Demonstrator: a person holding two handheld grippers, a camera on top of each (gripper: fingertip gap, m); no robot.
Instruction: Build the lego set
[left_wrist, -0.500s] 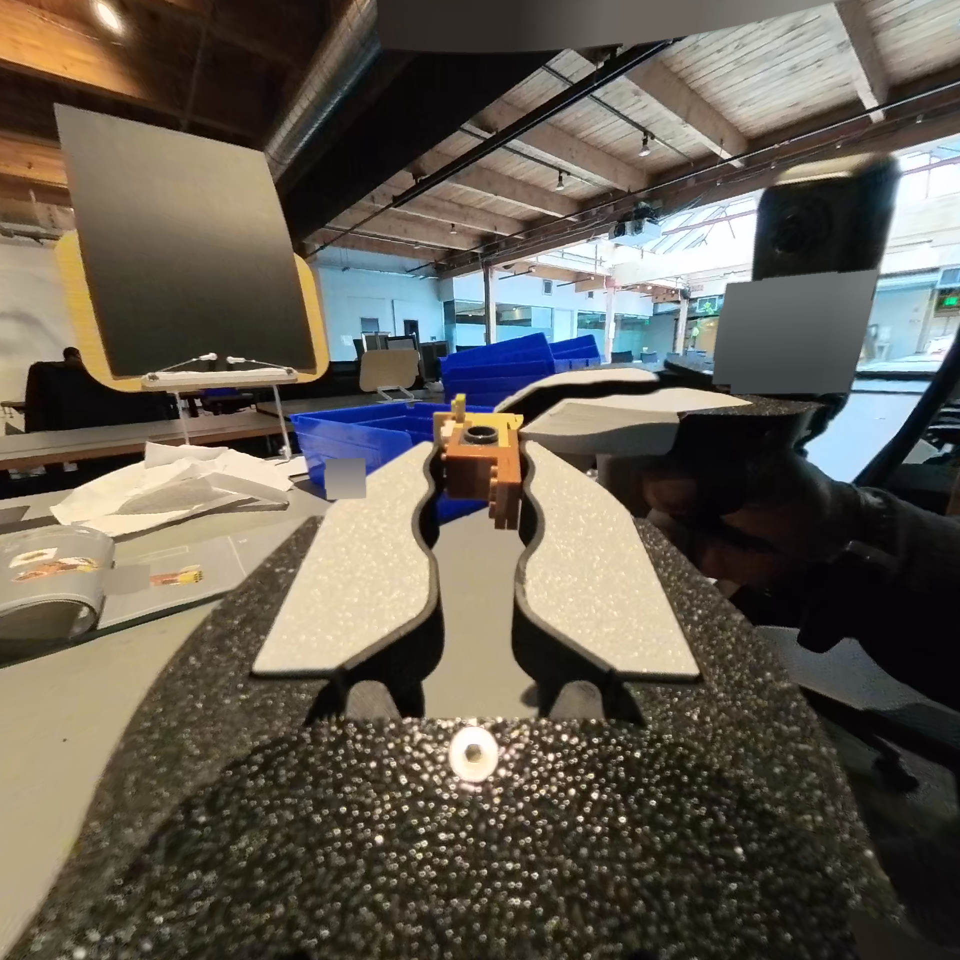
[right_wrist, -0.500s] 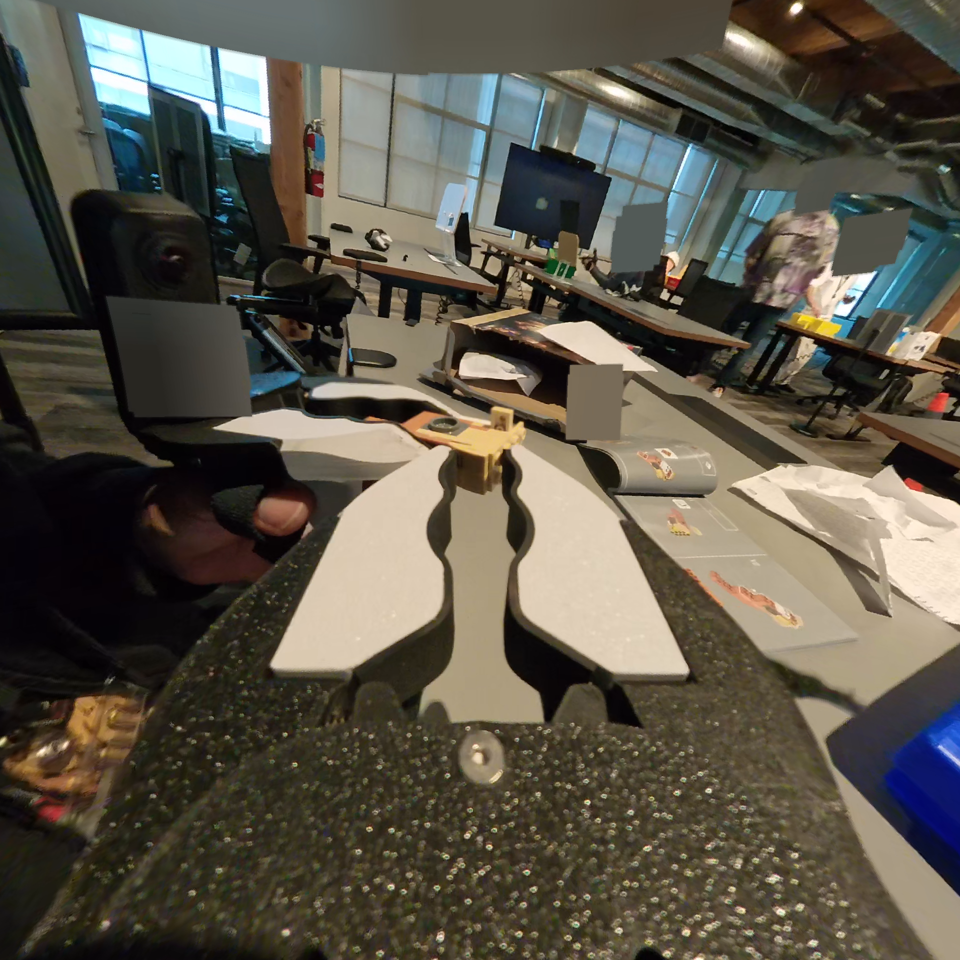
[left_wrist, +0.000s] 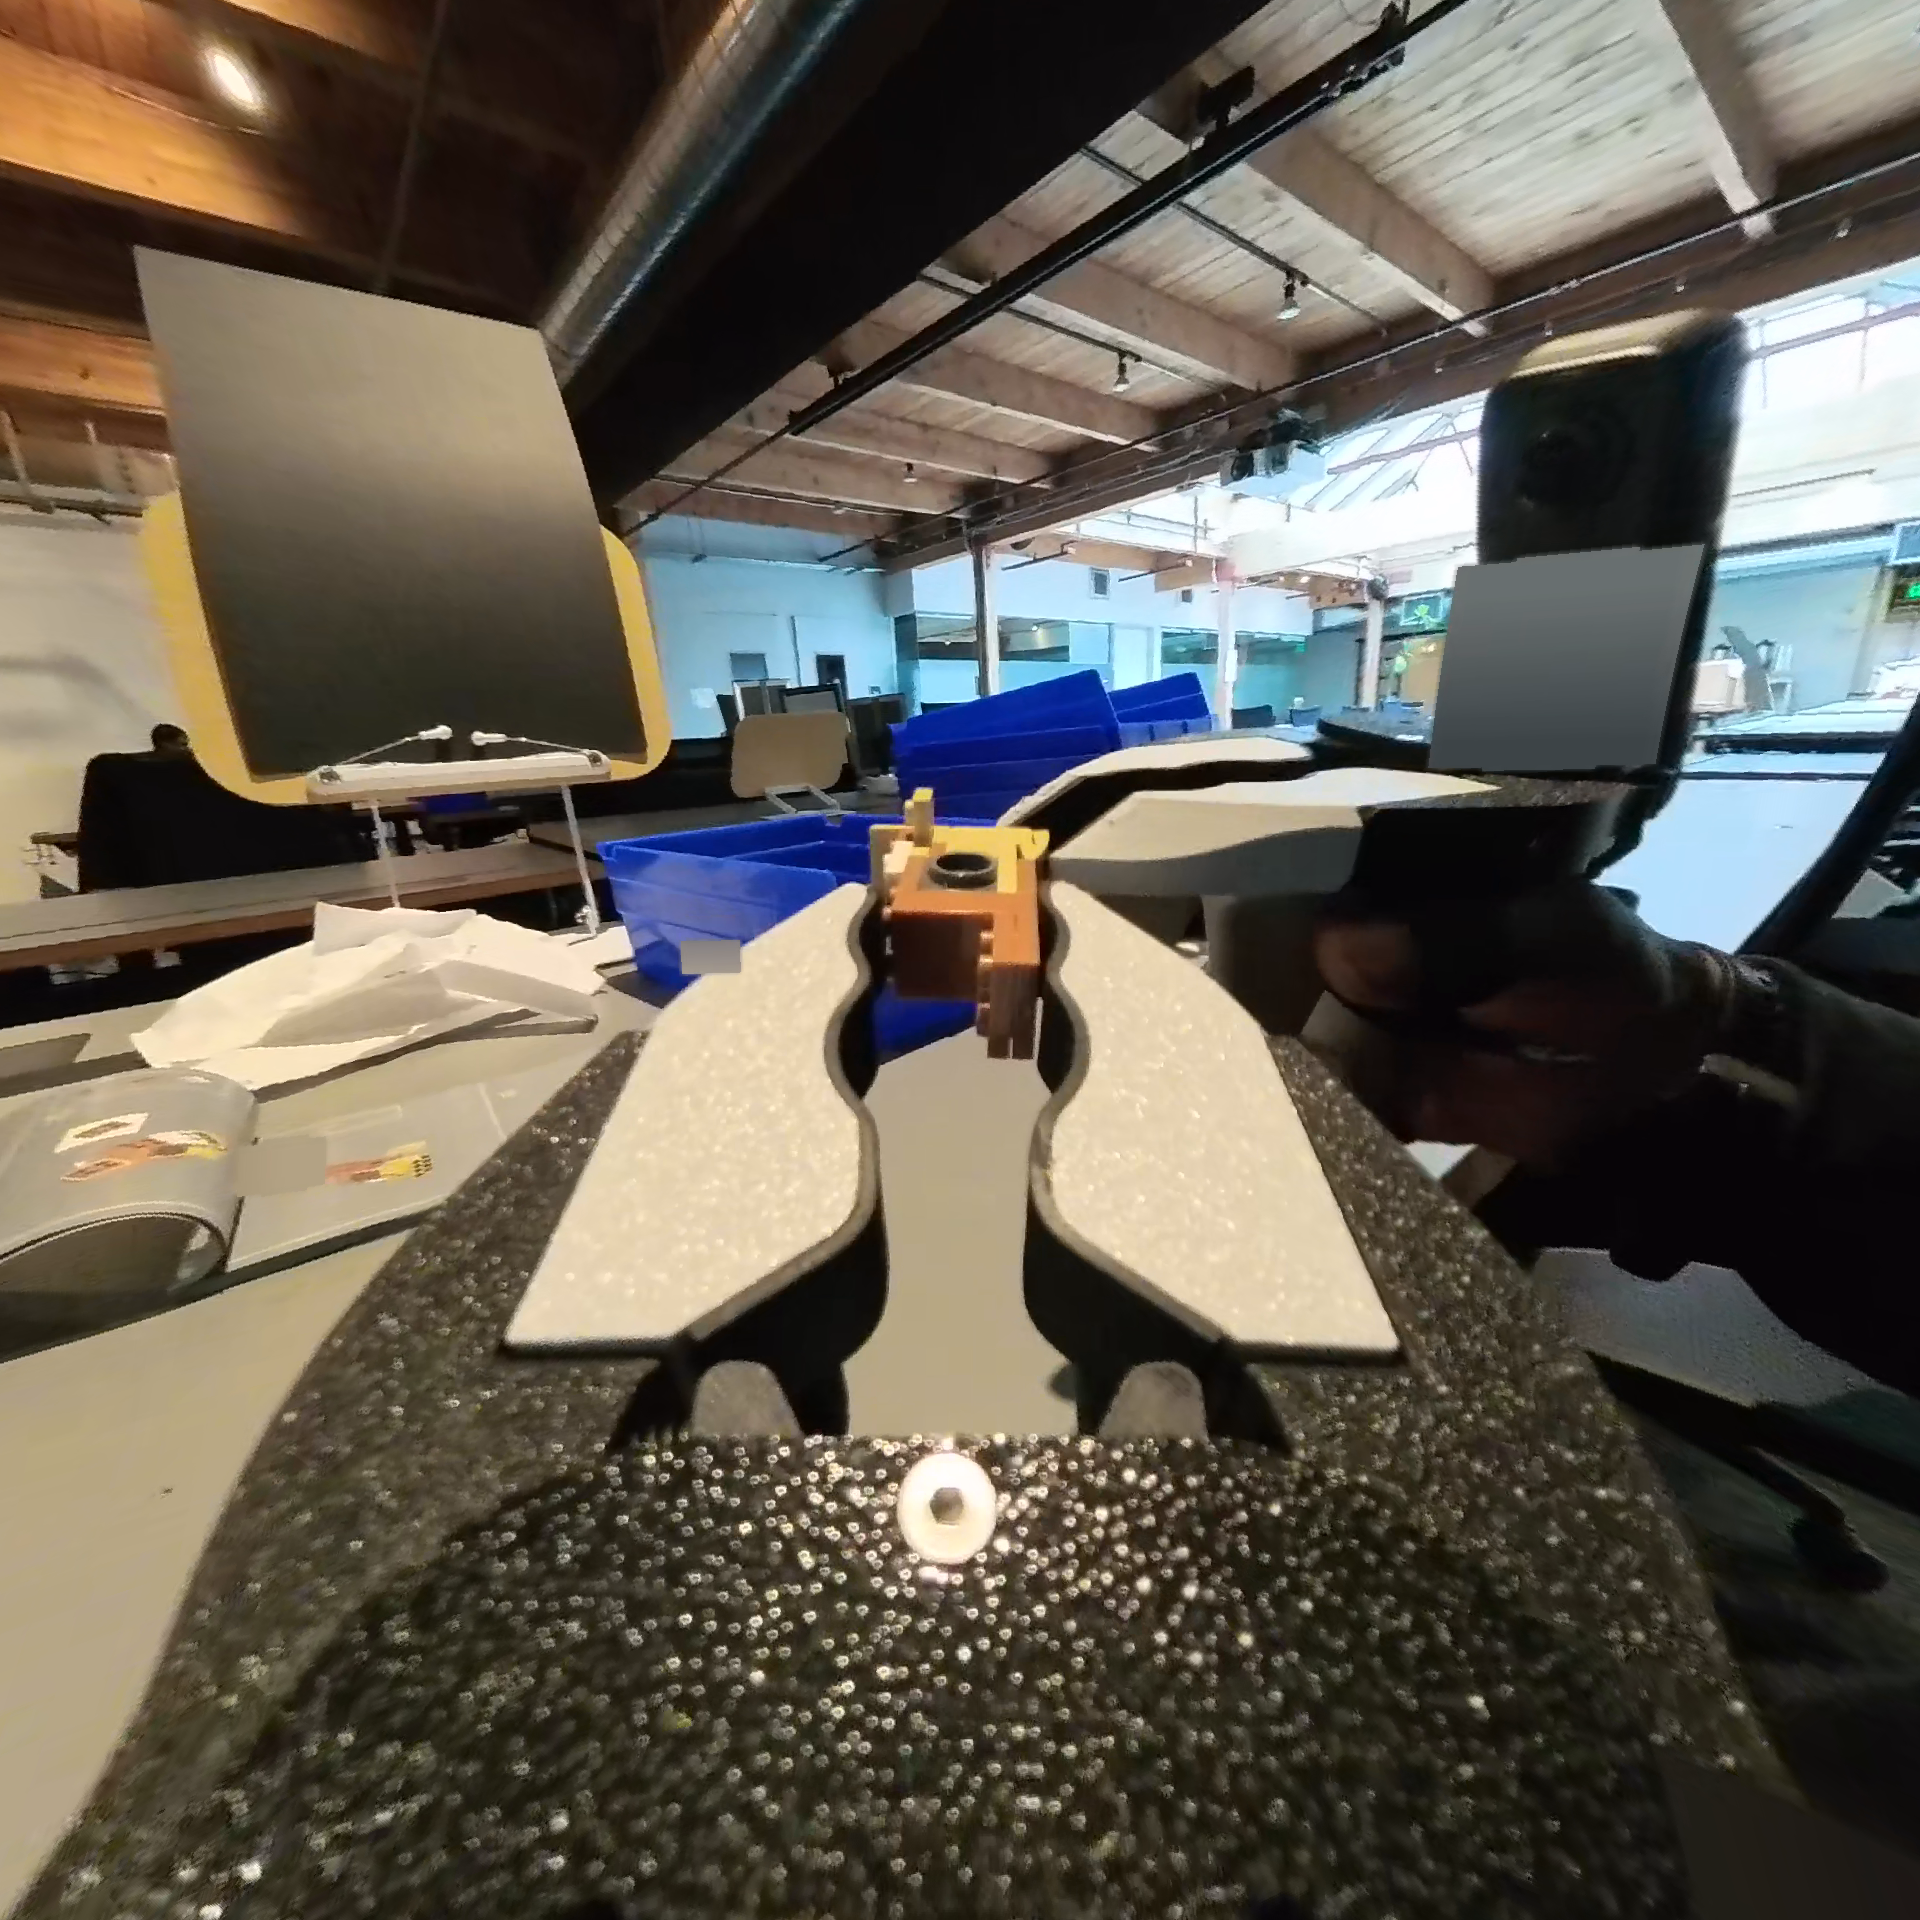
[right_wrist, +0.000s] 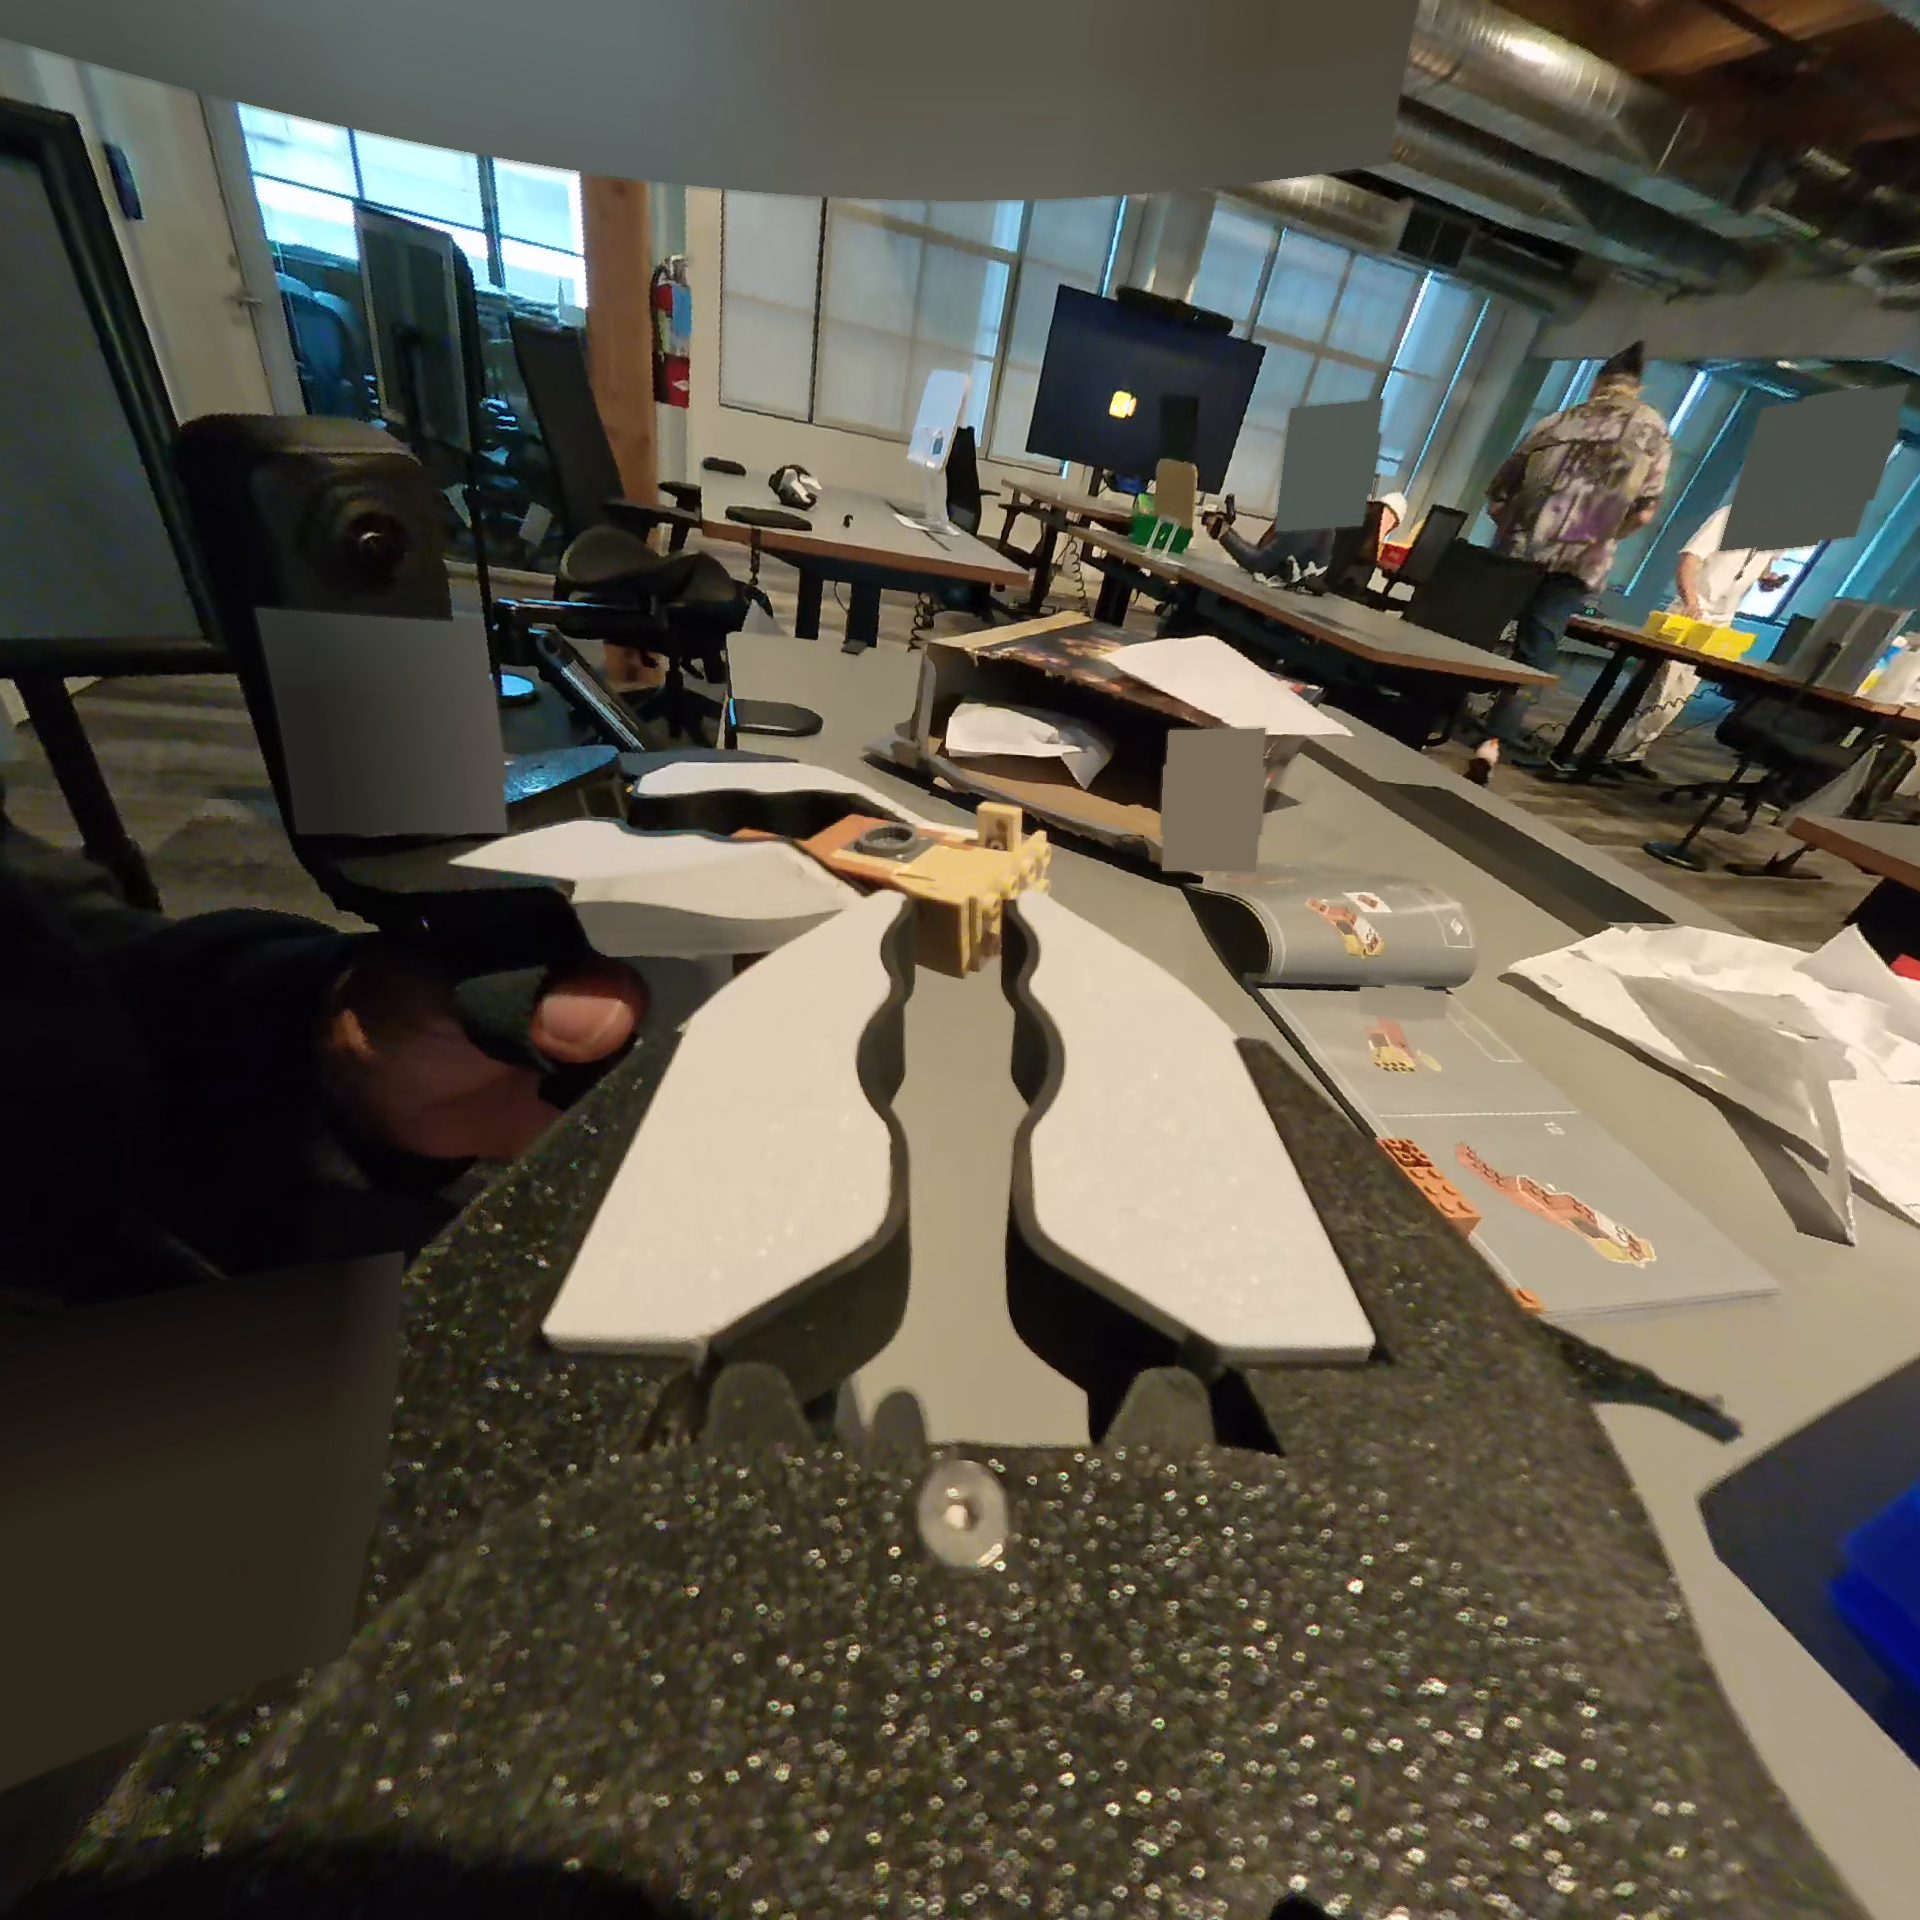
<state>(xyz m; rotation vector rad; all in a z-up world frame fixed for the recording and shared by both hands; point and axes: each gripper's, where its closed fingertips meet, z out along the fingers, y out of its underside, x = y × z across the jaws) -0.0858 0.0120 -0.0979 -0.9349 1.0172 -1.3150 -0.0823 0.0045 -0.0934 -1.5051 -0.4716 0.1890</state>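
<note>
A grey table is carrying an open instruction booklet lying flat at right, with crumpled white paper resting just right of it. An opened cardboard box is sitting at the far side. Blue bins are standing on the table.

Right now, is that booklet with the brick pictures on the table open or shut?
Open. The instruction booklet lies flat on the grey table, its picture pages facing up and its far pages curled over into a roll.
</note>
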